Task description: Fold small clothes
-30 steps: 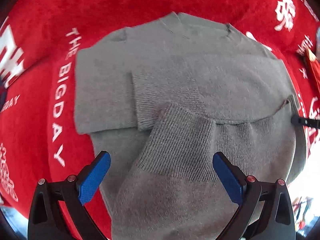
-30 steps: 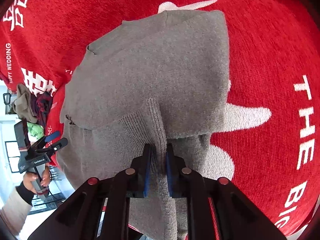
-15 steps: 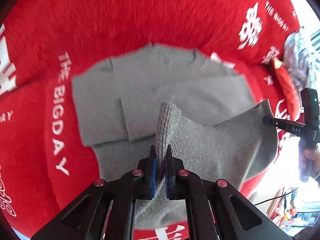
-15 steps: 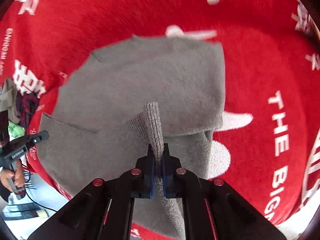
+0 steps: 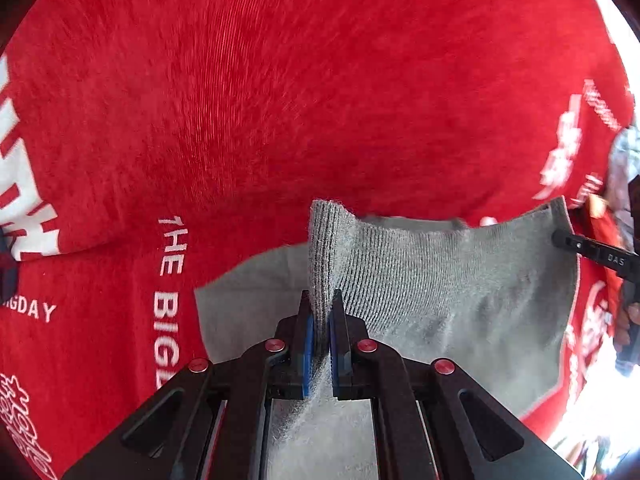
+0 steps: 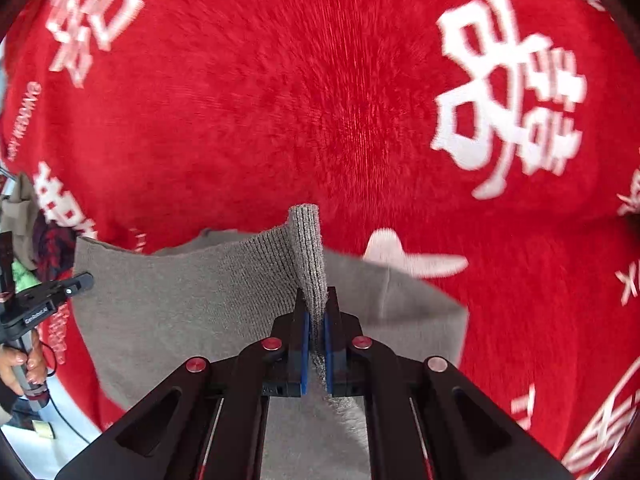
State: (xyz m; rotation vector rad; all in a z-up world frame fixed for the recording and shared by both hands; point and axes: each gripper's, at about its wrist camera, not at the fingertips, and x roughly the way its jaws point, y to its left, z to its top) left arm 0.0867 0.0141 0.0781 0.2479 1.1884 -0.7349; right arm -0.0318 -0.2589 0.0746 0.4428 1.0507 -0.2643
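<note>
- Left wrist view: a red blanket (image 5: 320, 100) with white lettering fills nearly the whole picture; what lies under it is hidden.
- On the blanket lies a grey sweater (image 5: 460, 300), its ribbed hem lifted off the cloth and stretched between the two tools; the body below the lifted hem is mostly covered by it, and its nearest part is cut off by the picture edge.
- The left hand-held gripper (image 5: 319, 316) is clenched on a pinch of the ribbed hem, which stands up in a narrow fold above the blue pads (image 5: 307, 344).
- At the right edge the tip of the other tool meets the far corner of the hem; a pile of clothes (image 5: 624, 168) beyond it is blurred and hard to make out.
- Right wrist view: the right hand-held gripper (image 6: 315, 312) is likewise clenched on the ribbed hem of the sweater (image 6: 180, 312), a fold of knit rising between its pads.
- At the left edge a person's hand (image 6: 24, 360) grips the handle of the other tool, partly cut off.
- Behind that hand, bunched clothes (image 6: 44, 240) lie at the blanket's (image 6: 280, 100) edge, too small to tell apart.
</note>
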